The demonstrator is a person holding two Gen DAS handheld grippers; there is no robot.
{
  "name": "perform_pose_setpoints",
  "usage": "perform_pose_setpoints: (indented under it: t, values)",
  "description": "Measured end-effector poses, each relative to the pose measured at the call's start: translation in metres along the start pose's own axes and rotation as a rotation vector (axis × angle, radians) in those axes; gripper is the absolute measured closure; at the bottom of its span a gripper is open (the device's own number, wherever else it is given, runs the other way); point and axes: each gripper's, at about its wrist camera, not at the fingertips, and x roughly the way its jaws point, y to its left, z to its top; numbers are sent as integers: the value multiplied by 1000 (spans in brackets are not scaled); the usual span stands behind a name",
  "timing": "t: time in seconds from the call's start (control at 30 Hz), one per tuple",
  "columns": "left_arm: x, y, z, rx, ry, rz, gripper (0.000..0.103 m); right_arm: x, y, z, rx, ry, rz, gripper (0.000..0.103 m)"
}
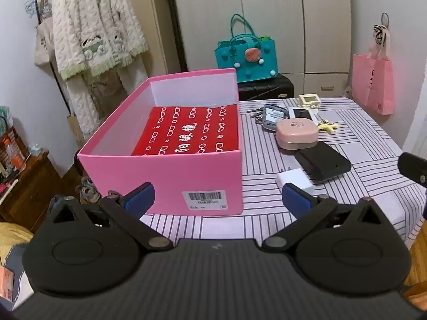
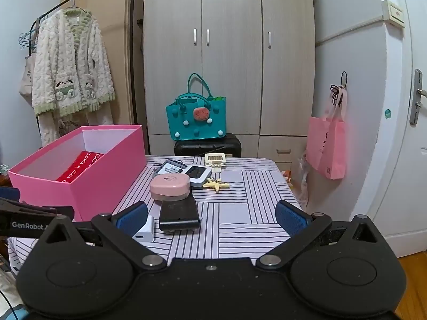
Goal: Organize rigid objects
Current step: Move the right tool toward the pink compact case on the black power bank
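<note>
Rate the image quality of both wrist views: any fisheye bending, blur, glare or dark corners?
Left wrist view: strong fisheye bending of the wardrobe and pink box; sharp, evenly lit, no glare; lower corners dark. Right wrist view: door bows outward, dark upper corners, soft light, weak shadows under the black case; "GenRobot" lettering on the left gripper reads clearly.

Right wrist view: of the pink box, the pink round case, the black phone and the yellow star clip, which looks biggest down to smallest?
1. Pink box
2. Black phone, though it lies nearer the camera
3. Pink round case
4. Yellow star clip
</note>
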Motion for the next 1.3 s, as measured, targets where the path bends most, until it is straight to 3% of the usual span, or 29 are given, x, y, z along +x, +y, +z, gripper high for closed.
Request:
perform_pose_setpoints:
  t: [1.3]
  values:
    - [16, -2, -7, -34, 1, -19, 0, 15, -6, -11, 17, -2, 21, 0]
